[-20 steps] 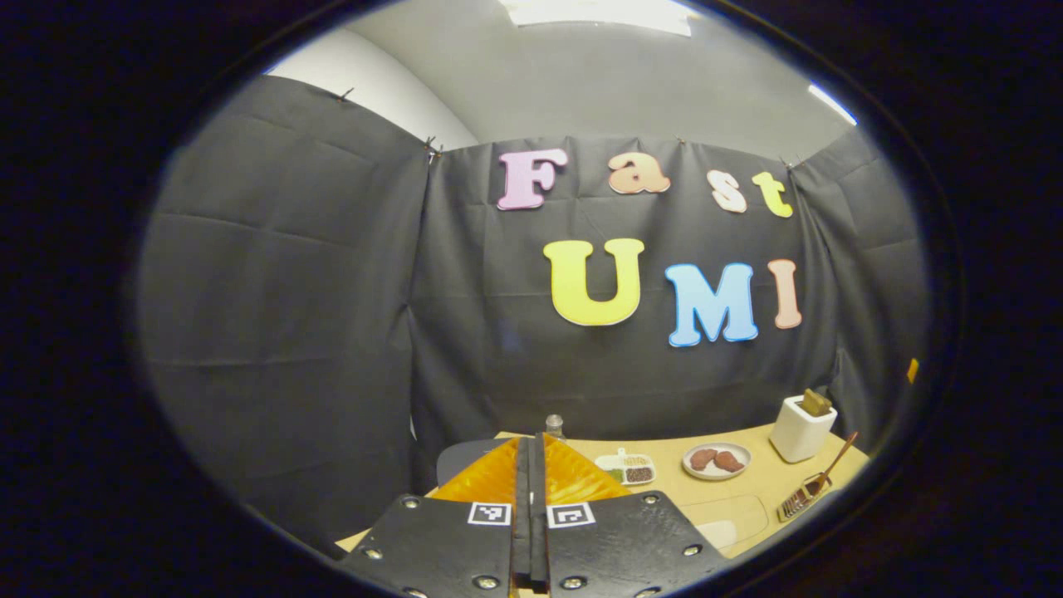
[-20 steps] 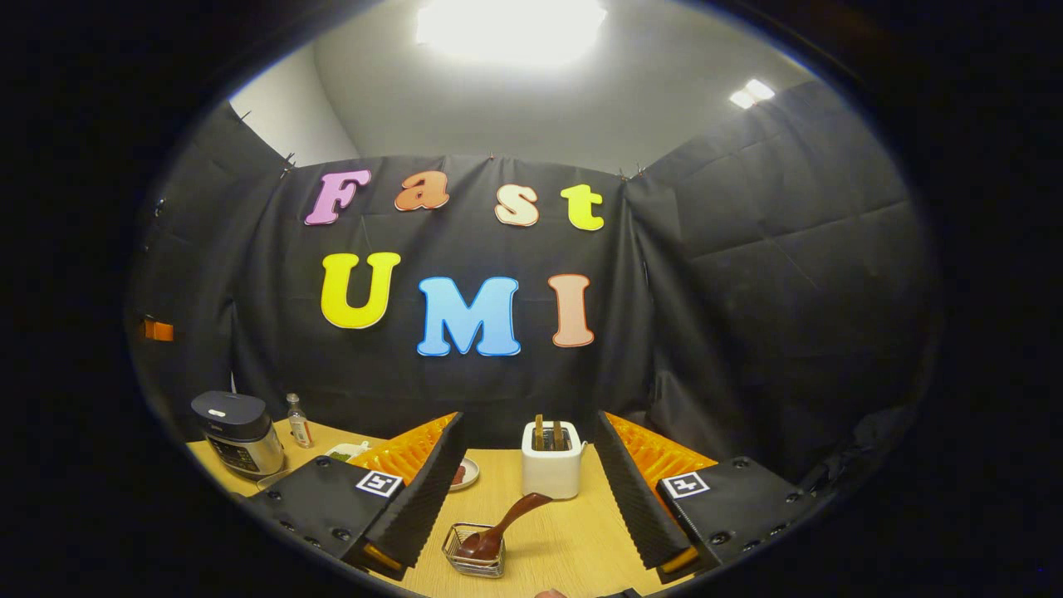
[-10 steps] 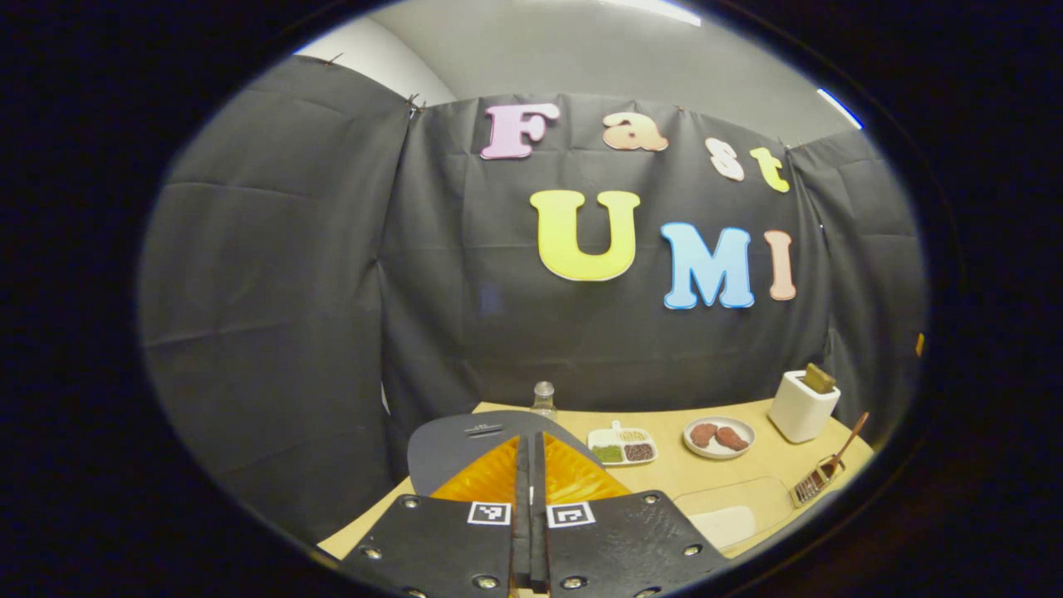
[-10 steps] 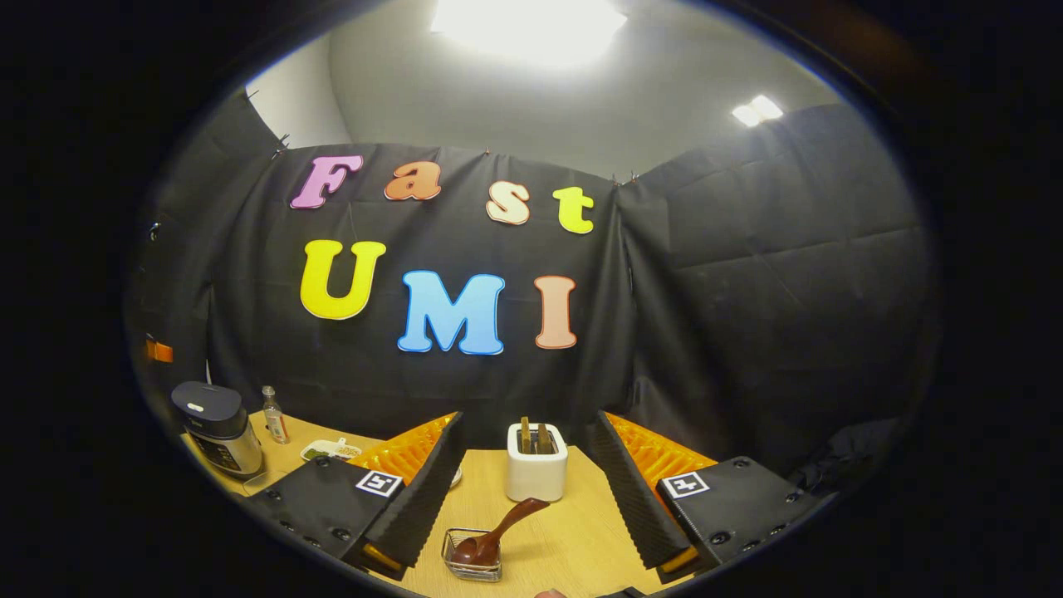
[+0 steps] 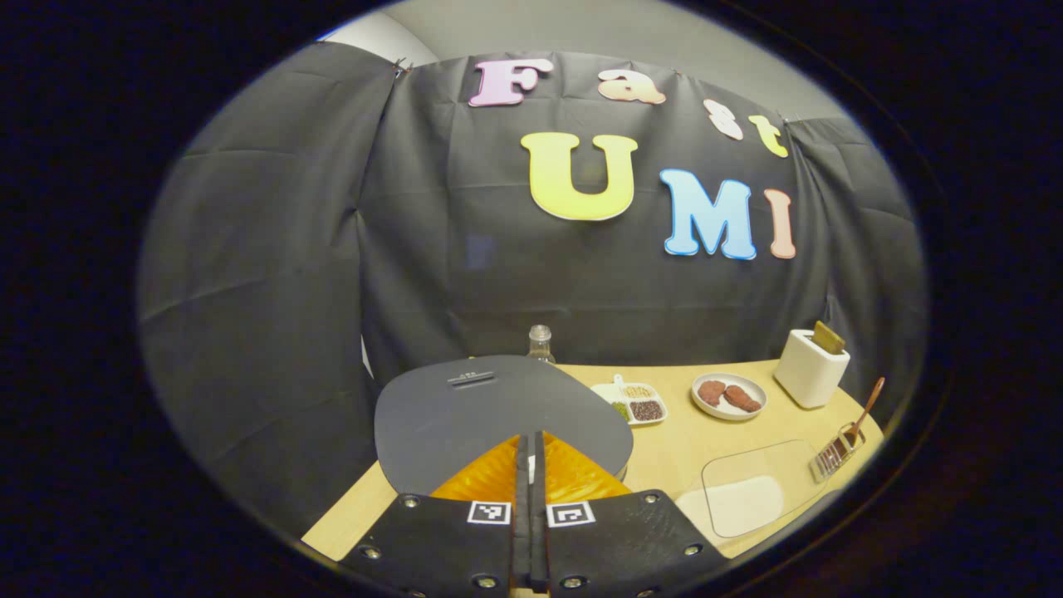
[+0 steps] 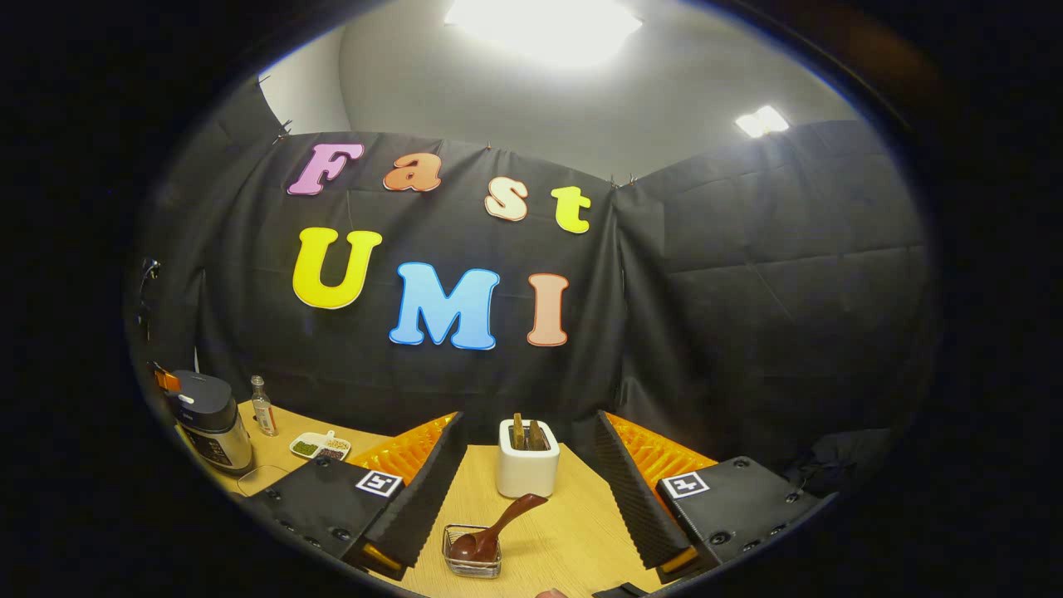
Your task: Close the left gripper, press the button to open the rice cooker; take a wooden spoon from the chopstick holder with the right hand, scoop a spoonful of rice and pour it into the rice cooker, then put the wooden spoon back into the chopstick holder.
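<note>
The left claw (image 5: 530, 498) is closed with nothing between its fingers, poised just above the dark lid of the rice cooker (image 5: 498, 411). The lid is down, so the button press is judged not yet completed. The right claw (image 6: 527, 490) is held wide open, empty. The wooden spoon (image 6: 497, 530) stands in the chopstick holder (image 6: 472, 555) on the desk (image 6: 565, 531), between the open fingers; bowl down, long axis tilted, handle pointing up and right. Scooping, pouring and returning remain.
</note>
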The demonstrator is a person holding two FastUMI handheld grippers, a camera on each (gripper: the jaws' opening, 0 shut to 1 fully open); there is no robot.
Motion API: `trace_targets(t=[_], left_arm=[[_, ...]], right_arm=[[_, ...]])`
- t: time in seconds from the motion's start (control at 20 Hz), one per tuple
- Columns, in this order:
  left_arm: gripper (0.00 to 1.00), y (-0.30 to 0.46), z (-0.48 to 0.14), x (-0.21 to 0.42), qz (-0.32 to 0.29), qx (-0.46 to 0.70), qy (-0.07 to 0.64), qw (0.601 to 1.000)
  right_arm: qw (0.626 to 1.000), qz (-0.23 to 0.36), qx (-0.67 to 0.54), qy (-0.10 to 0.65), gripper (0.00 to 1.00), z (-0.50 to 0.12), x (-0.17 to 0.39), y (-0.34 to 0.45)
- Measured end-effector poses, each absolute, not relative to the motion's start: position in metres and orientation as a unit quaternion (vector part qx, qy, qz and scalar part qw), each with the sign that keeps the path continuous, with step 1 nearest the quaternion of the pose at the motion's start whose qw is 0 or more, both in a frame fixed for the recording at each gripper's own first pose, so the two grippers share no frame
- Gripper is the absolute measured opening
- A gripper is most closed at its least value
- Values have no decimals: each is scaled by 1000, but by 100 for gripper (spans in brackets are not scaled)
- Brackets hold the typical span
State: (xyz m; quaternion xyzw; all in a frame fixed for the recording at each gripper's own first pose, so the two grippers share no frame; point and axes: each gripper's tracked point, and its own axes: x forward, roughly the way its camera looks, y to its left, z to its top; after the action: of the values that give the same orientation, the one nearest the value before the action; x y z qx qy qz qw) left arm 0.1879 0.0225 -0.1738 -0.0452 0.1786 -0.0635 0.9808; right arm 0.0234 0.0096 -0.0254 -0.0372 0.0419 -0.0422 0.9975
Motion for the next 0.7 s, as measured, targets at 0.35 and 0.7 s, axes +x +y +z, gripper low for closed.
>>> trace_targets(t=[0.35, 0.7], left_arm=[[1, 17, -200, 191, -69, -46, 200, 976], [3, 15, -210, 187, -56, -67, 202, 975]], right_arm=[[997, -51, -45, 46, 98, -27, 21, 13], [997, -35, -44, 49, 98, -30, 25, 26]])
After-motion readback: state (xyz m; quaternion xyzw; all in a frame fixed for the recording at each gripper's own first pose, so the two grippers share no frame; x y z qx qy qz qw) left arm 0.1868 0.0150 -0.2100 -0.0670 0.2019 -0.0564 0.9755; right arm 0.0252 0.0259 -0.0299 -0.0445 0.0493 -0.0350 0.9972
